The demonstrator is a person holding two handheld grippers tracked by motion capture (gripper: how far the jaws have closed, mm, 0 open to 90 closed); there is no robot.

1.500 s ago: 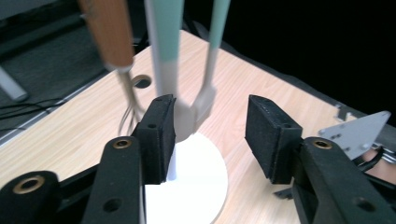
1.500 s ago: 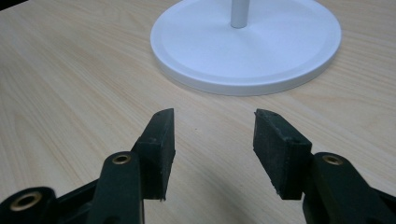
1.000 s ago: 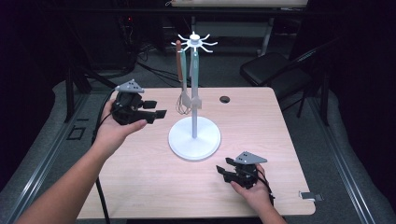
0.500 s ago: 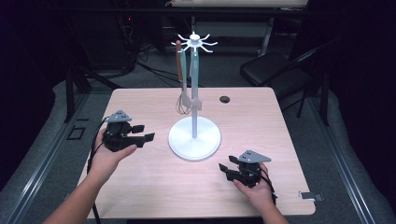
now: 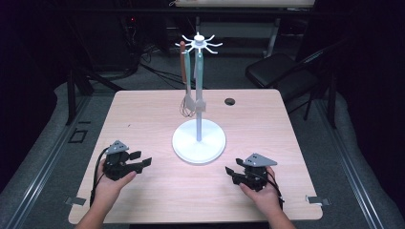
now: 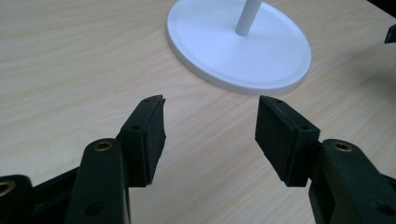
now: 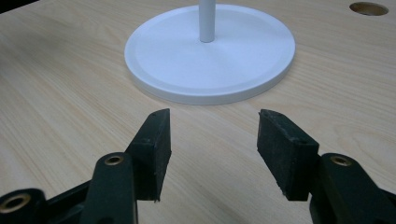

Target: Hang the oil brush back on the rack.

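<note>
Both tongs are held low over the table [image 5: 143,119], one on each side of the stand's base. The left gripper [image 5: 143,162] is seen with its jaws wide and nothing between them; its jaws have just been opening, and bare tabletop lies below the pads [image 6: 150,135]. The right gripper [image 5: 231,172] is likewise spread wide and empty, its jaws also having just been opening, and it is rested near the front edge, just beside the base. Neither gripper is touching anything.

The stand [image 5: 198,141] is placed upright at the middle of the table, its round white base [image 7: 210,51] flat on the wood. Two utensils [image 5: 192,102] are hung from the hooks at the top: a brown-handled one [image 5: 183,62] and a pale one [image 5: 199,71], close together beside the pole.

The hanging work is judged to be done or nearly so, since no utensil is left on the table and both hands are free. Little appears to be left beyond resting the tongs. A small dark hole [image 5: 230,101] is seen in the tabletop behind the stand.
</note>
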